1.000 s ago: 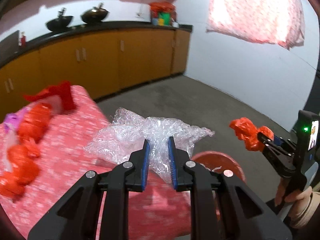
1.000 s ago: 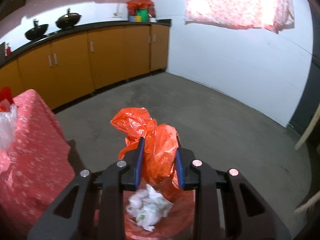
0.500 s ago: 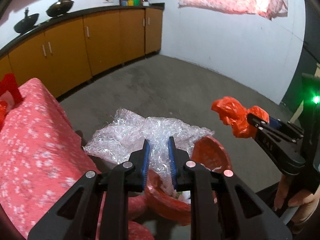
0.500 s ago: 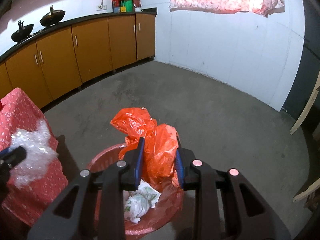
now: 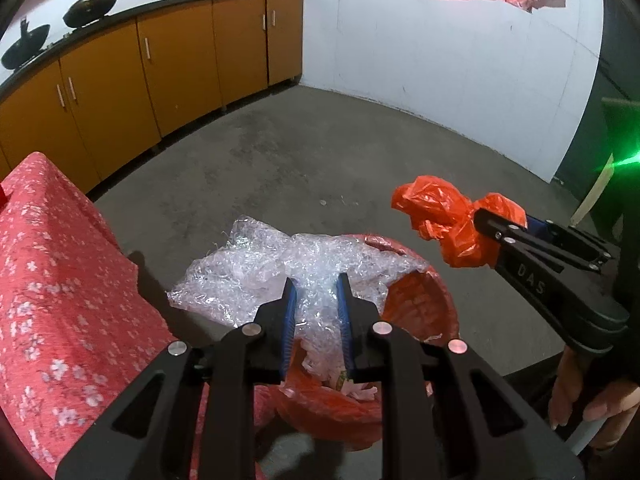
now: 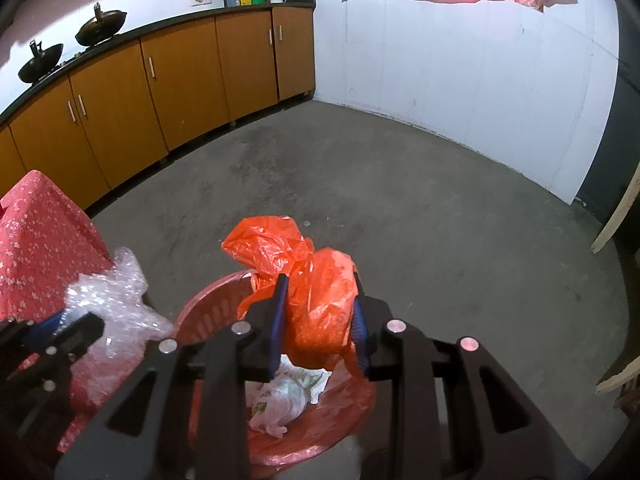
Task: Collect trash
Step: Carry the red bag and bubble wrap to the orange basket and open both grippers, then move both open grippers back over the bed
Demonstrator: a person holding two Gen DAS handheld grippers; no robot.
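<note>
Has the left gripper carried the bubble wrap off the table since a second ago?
Yes. The left gripper has carried the bubble wrap rightward off the red tablecloth; it now hangs over the red bin.

There are two grippers, left (image 5: pixel 314 300) and right (image 6: pixel 318 312), one bubble wrap (image 5: pixel 256 272), one orange bag (image 6: pixel 316 296), one red bin (image 6: pixel 208 312), two woks (image 6: pixel 100 28).

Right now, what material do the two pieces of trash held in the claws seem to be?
Clear sheet in the left claw: apparently bubble wrap, translucent, glinting, with a bubbly, crinkled texture. Orange bag in the right claw: likely thin plastic film, glossy, crumpled into sharp folds.
</note>
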